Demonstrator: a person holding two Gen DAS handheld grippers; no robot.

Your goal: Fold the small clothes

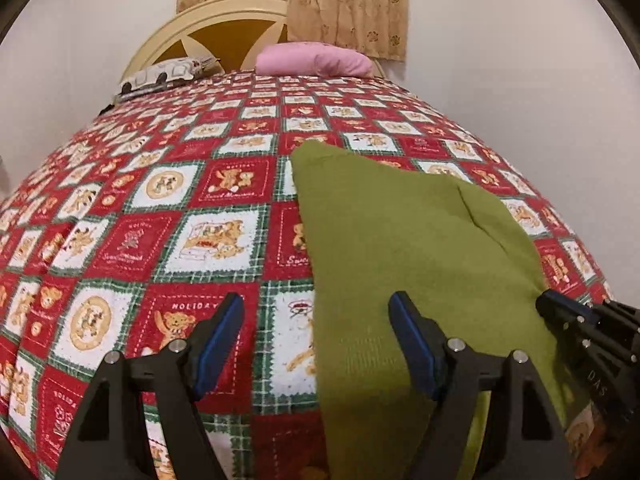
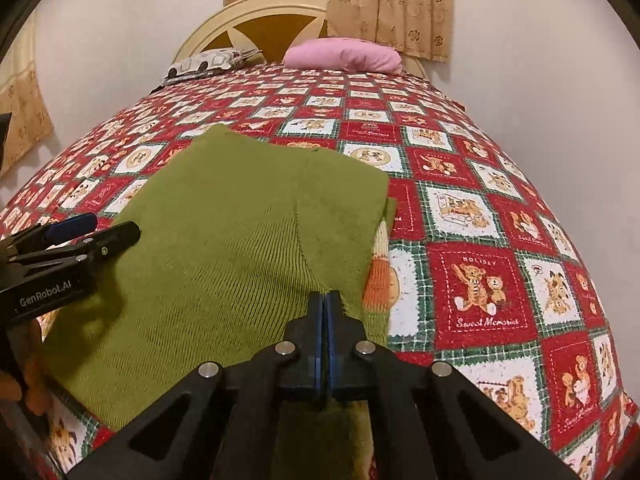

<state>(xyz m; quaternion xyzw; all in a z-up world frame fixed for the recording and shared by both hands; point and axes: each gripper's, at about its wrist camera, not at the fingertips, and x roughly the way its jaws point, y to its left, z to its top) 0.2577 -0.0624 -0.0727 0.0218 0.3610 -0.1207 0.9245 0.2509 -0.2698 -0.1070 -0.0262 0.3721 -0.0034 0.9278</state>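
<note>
Right now my right claw (image 2: 325, 300) is clenched on the near edge of the olive-green ribbed knit garment (image 2: 224, 240), which lies on the bed's red-and-white teddy-bear patchwork quilt (image 2: 480, 280). My left claw (image 1: 316, 320) hangs released over the garment's left border, gripping nothing. I judge a fold is mid-way; next I should pinch that border and carry both edges over together.

The ribbed cloth (image 2: 224, 248) is olive green, lying on a bedspread (image 2: 486, 284) checked red, white and green with teddy bears. At twelve o'clock sit a pink pillow (image 2: 346, 56) and beige flowered curtains (image 2: 400, 4).
</note>
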